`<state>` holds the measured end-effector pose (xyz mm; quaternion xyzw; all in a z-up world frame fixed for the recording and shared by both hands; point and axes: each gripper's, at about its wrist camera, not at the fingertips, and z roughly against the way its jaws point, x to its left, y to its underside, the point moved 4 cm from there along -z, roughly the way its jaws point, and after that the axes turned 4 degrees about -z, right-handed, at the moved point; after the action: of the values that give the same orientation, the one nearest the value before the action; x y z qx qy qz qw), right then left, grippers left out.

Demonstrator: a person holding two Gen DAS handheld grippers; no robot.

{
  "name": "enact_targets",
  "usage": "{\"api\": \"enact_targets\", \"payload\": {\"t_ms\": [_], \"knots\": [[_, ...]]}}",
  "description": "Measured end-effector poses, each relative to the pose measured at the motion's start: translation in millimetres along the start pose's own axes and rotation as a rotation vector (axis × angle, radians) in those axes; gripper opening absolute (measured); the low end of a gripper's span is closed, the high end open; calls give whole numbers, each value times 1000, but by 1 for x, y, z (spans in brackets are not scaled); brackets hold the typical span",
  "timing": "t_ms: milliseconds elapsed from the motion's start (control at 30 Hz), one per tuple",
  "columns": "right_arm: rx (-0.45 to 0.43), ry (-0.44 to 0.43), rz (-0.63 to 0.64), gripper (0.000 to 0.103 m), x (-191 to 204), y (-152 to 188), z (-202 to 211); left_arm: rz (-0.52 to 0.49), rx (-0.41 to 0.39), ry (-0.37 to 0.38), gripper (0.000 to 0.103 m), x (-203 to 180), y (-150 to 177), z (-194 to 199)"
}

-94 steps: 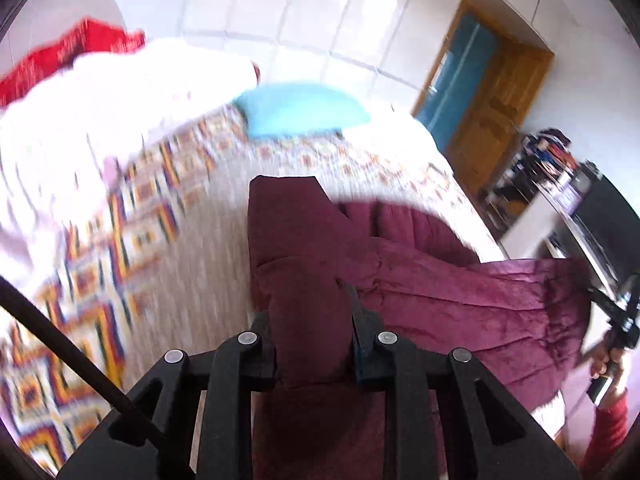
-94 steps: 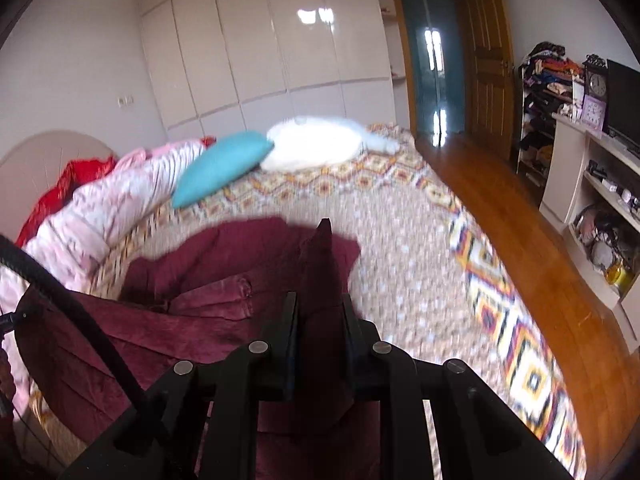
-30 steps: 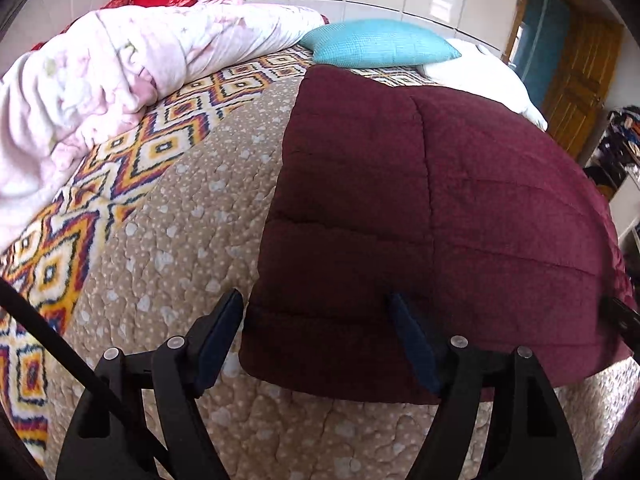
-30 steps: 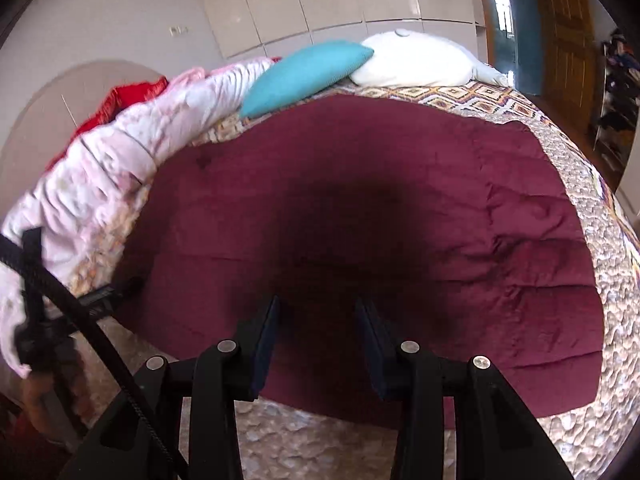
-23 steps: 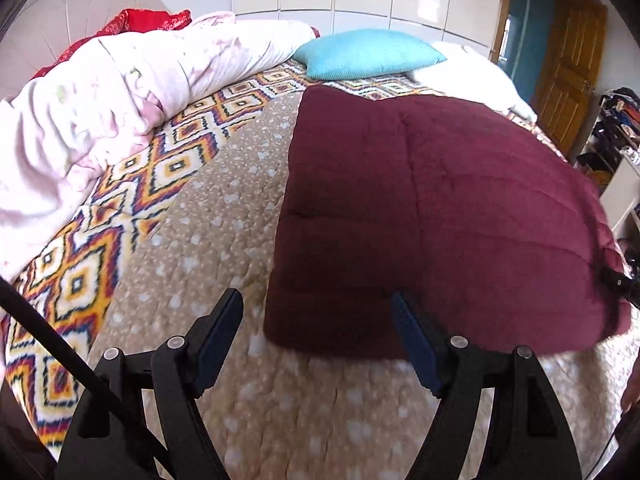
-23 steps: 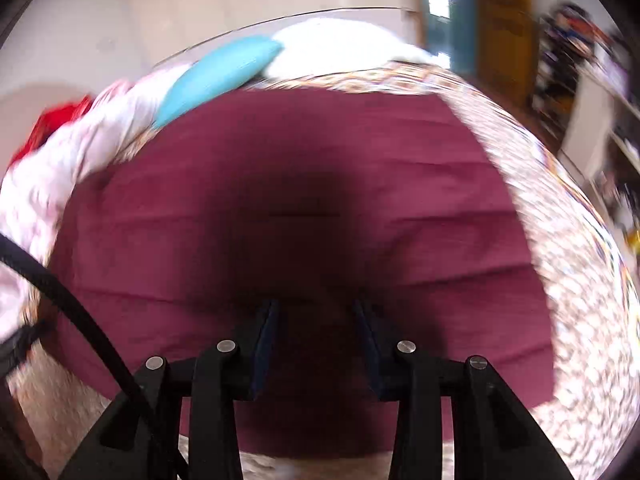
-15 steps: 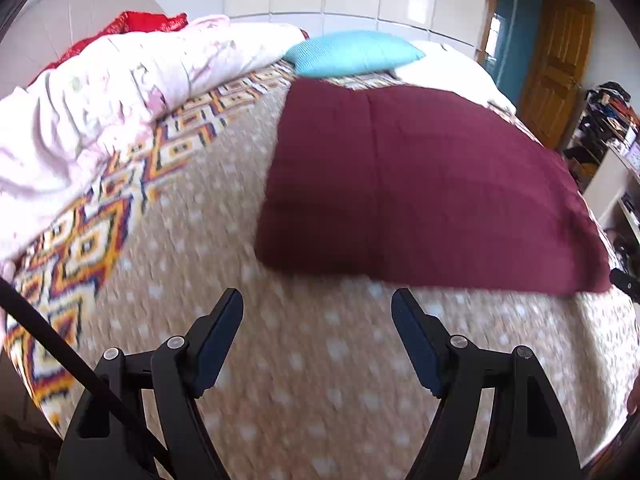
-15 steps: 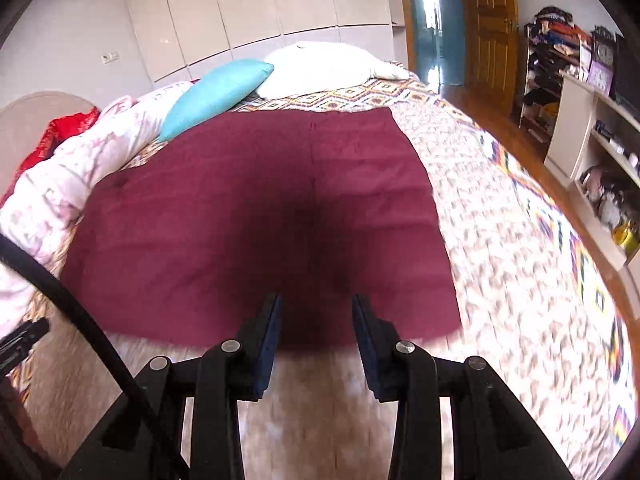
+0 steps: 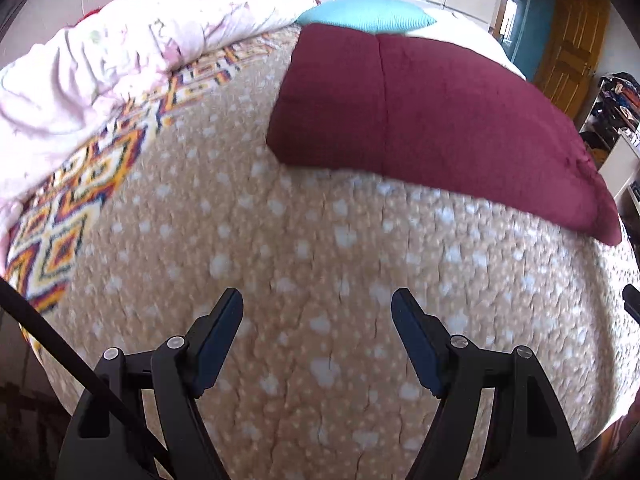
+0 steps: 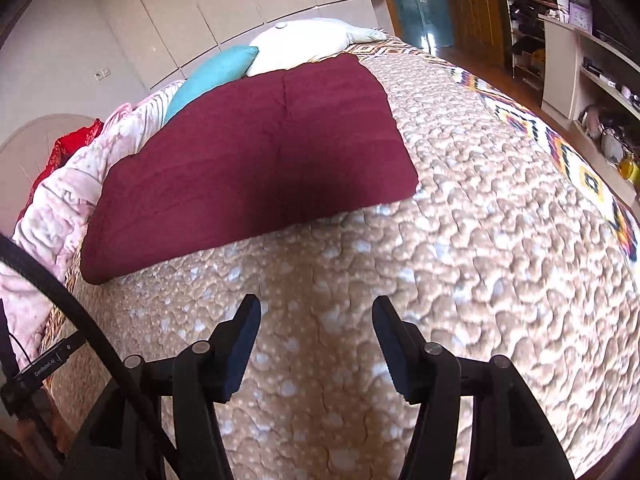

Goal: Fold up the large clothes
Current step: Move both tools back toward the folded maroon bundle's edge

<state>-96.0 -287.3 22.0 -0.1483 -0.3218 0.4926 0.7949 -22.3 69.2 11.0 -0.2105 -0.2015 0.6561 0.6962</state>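
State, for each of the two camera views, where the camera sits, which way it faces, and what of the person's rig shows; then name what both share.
Left wrist: on the left claw, facing across the bed; open fingers show.
Right wrist: on the right claw, likewise; open fingers show.
Shared: maroon garment, teal pillow.
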Motion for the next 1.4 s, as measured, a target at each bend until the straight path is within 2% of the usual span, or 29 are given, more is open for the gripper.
{"api": "enact_targets", "payload": {"t_ms": [167,433,567,667,933,1000,1033,1167,1267,1400], "knots": [[-8,-6,26,65,12,27,1,-11,53,-6,76,-7,22,-15],[24,40,55,67,15,43,-10,-38,24,-30,82,-13,32,-17],[18,91,82,69,17,53,-15,-44,-6,-30,87,-14,36,-16],[6,132,120,74,23,58,-16,-59,-23,-46,88,-16,38,-17],[-4,209,167,79,32,63,-21,-65,-21,-51,89,-18,37,-16],[1,210,172,79,33,62,-20,-61,-34,-24,82,-16,35,-9],[5,212,177,79,33,61,-19,-58,-46,-5,78,-15,33,-4],[-36,240,242,79,42,43,-14,-58,-100,24,77,-13,10,19],[-80,261,295,79,50,23,-12,-67,-126,68,77,-18,-27,31],[-122,273,326,79,62,-10,-15,-92,-122,103,77,-34,-75,27]]}}
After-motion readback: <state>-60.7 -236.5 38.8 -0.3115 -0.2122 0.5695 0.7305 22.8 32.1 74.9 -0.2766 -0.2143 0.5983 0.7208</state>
